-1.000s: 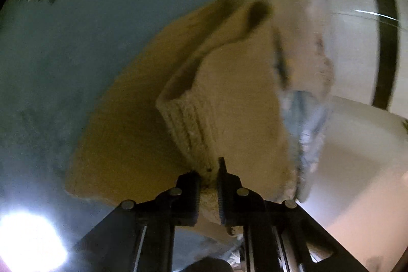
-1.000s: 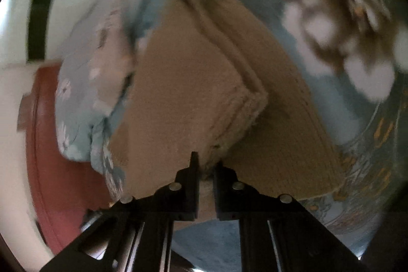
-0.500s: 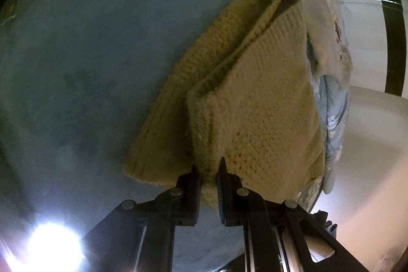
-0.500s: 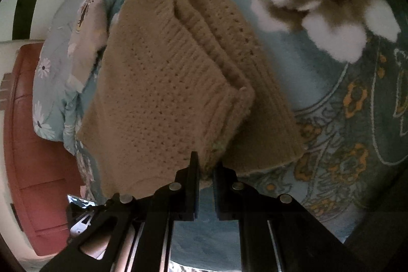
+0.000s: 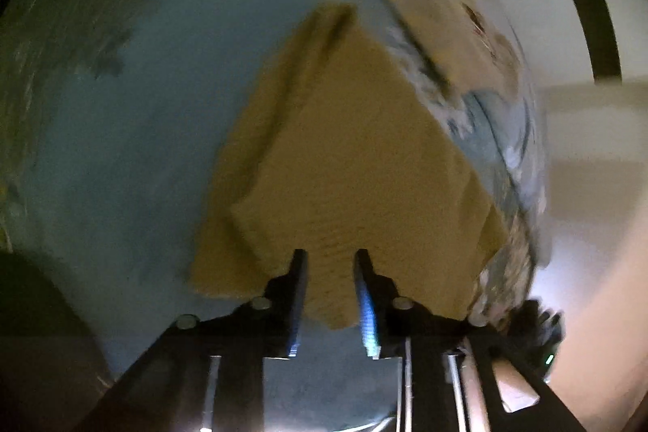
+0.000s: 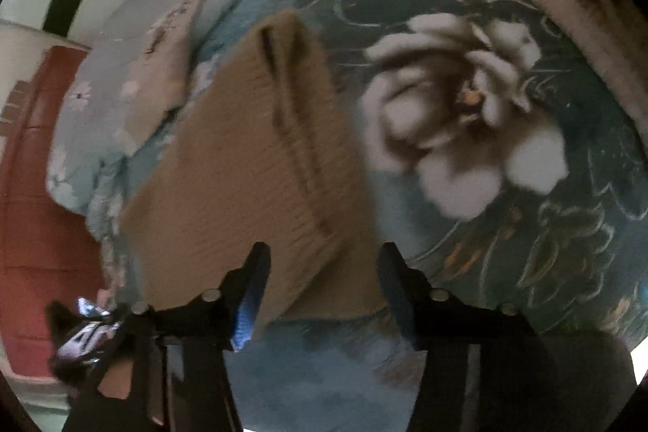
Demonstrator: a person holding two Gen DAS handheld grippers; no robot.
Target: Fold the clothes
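Note:
A mustard-tan knitted sweater lies folded on a blue floral bedspread. It also shows in the right wrist view. My left gripper is open, its fingers a little apart over the sweater's near edge, with nothing held. My right gripper is open wide above the sweater's near ribbed corner, also holding nothing. The left view is blurred.
A pale floral pillow or bedding lies beyond the sweater at the bed's edge. A red-brown headboard or panel and a cream wall lie past it. The bedspread has a big white flower print.
Both grippers were shut on the sweater's near edge and have opened, releasing it. The sweater now lies flat on the bedspread, and both grippers have pulled back slightly.

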